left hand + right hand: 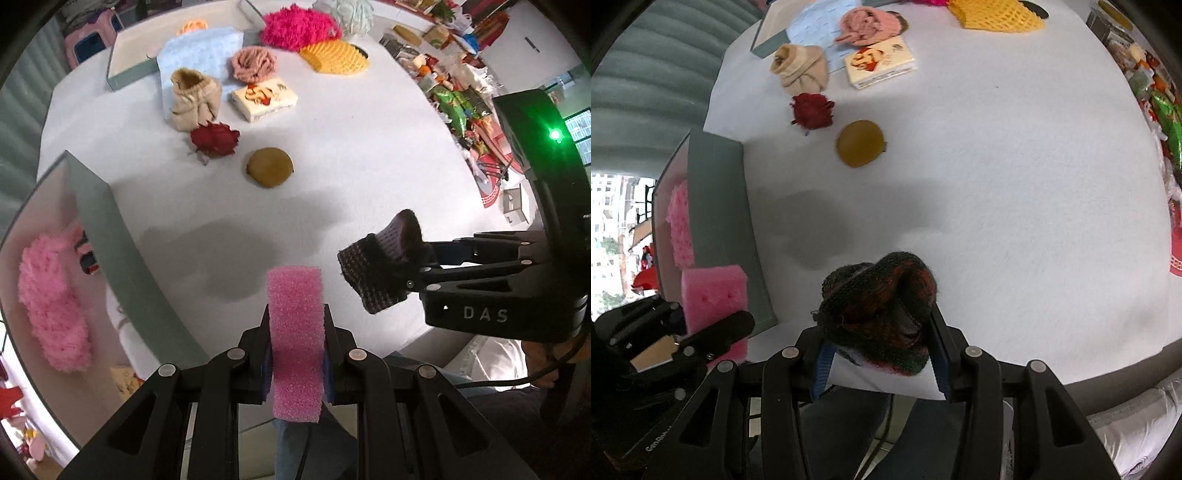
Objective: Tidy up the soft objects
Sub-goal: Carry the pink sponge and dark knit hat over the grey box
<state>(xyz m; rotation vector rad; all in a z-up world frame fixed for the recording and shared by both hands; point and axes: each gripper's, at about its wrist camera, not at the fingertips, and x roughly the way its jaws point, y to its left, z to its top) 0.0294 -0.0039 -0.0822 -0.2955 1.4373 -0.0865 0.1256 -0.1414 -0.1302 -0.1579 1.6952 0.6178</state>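
Observation:
My left gripper (295,321) is shut on a pink sponge (295,332), held above the white table beside a grey-green box (122,251). That box holds a fluffy pink item (51,302). The sponge (713,295) and the left gripper (683,343) also show at the lower left of the right wrist view. My right gripper (879,332) is shut on a dark knitted red-and-black bundle (882,302), which sits to the right of the sponge in the left wrist view as the knitted bundle (380,273) in the right gripper (402,273).
On the table (351,166) lie a brown round pad (269,171), a dark red flower (214,138), a beige sock bundle (194,98), a printed tissue pack (264,98), a pink scrunchie (253,64), yellow mesh (334,57), magenta fluff (299,27), a blue cloth (199,55) and a second box (129,62).

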